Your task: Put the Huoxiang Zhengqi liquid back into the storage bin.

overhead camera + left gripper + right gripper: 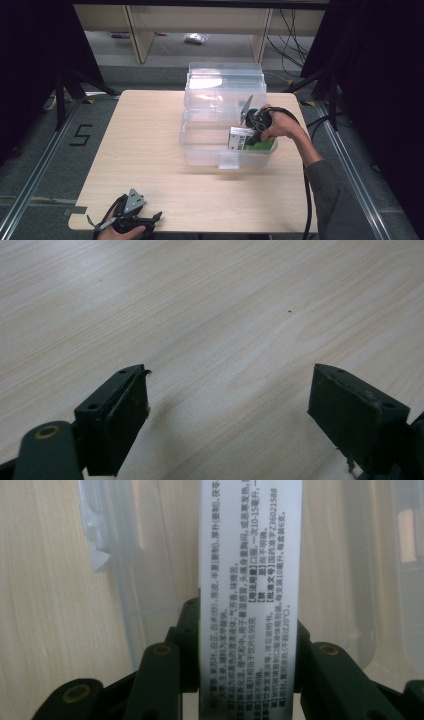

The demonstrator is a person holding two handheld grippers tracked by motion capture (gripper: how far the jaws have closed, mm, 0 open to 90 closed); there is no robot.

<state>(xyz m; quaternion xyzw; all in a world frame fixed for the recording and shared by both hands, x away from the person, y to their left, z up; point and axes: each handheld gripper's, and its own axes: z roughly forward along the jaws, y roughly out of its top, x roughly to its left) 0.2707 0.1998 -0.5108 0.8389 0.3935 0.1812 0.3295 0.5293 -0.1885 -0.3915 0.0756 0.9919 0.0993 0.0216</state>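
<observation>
The right gripper [255, 131] has its jaws clamped across the narrow faces of a white-and-green medicine box [250, 580], holding it inside the clear plastic bin [200, 150] near the bin's right wall. The box's long axis runs straight out from the jaws. The left gripper [227, 410] waits with jaws spread wide over bare table [200, 300], well apart from the bin.

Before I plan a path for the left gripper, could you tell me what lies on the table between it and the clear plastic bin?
Nothing: in the high view, only bare wooden table lies between the left gripper and the clear bin.
</observation>
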